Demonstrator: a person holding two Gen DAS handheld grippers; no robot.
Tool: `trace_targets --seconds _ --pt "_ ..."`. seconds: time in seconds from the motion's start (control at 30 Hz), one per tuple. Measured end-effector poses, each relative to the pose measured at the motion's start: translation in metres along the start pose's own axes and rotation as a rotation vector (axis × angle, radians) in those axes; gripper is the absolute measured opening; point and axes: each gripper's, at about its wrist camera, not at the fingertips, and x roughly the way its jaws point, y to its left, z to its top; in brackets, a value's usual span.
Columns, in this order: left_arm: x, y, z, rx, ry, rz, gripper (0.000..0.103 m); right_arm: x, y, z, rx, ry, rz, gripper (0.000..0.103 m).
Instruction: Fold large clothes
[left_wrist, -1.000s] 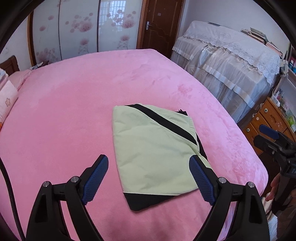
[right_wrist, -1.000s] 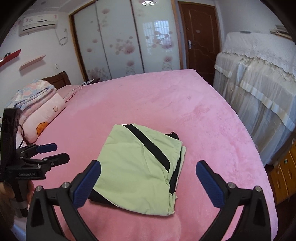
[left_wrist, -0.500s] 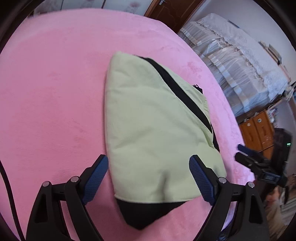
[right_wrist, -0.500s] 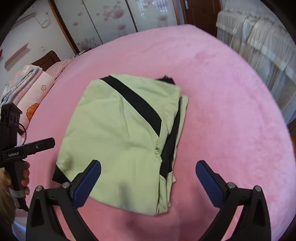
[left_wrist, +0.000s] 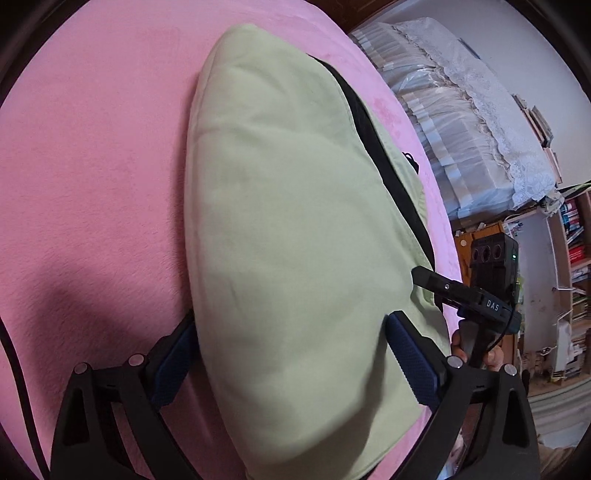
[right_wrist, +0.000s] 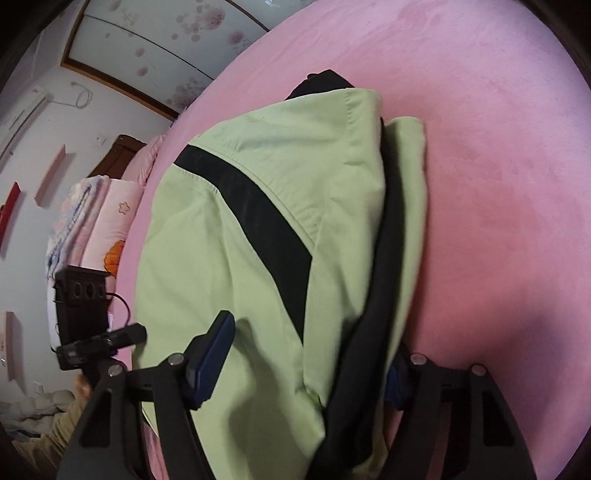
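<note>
On the pink bed (left_wrist: 92, 166) lies the folded green garment (left_wrist: 295, 240), near edge cut off. Left gripper (left_wrist: 288, 362) fingers opening, straddling it, left pad half hidden. Right gripper (right_wrist: 306, 369) fingers closing around its thick edge; right pad buried, contact unclear.

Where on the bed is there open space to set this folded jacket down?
Bare pink bedspread lies left of the folded jacket, and more on its other side toward the far edge. Crowded: the pillows at the head, and the near edge, where both the left gripper and right gripper straddle the jacket.
</note>
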Motion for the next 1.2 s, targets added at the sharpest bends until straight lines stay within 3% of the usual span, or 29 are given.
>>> trace_targets --seconds 0.07,0.1,0.17,0.23,0.33,0.47,0.57,0.7,0.87,1.07,1.2 --pt "0.003 0.001 0.0 0.004 -0.015 -0.014 0.096 0.005 0.001 0.002 -0.005 0.004 0.005 0.064" --pt "0.006 0.0 0.002 0.003 -0.02 -0.01 0.094 0.007 0.001 0.003 -0.008 0.003 0.0 0.055" --pt "0.006 -0.006 0.002 -0.003 -0.04 0.033 0.078 0.006 0.003 0.003 -0.015 0.003 -0.015 0.043" --pt "0.005 -0.02 -0.001 0.015 -0.057 0.139 0.064 0.003 0.007 0.002 -0.026 -0.002 -0.032 0.027" --pt "-0.004 -0.051 -0.007 0.096 -0.096 0.267 0.046 -0.008 0.032 -0.006 -0.101 -0.025 -0.095 0.015" --pt "-0.024 -0.083 -0.016 0.16 -0.122 0.325 0.037 -0.019 0.08 -0.021 -0.197 -0.057 -0.207 0.012" --pt "-0.056 -0.09 -0.026 0.176 -0.133 0.339 0.036 -0.026 0.114 -0.034 -0.231 -0.064 -0.225 0.011" --pt "-0.106 -0.072 -0.027 0.131 -0.128 0.325 0.036 -0.026 0.159 -0.046 -0.259 -0.056 -0.168 0.011" --pt "-0.188 -0.036 -0.015 0.138 -0.174 0.37 0.036 0.002 0.23 -0.041 -0.331 -0.058 -0.084 0.011" --pt "-0.279 0.012 0.06 0.235 -0.273 0.452 0.037 0.057 0.304 0.019 -0.401 -0.135 -0.003 0.011" --pt "-0.315 0.064 0.138 0.291 -0.302 0.502 0.037 0.106 0.335 0.073 -0.414 -0.196 0.027 0.011"
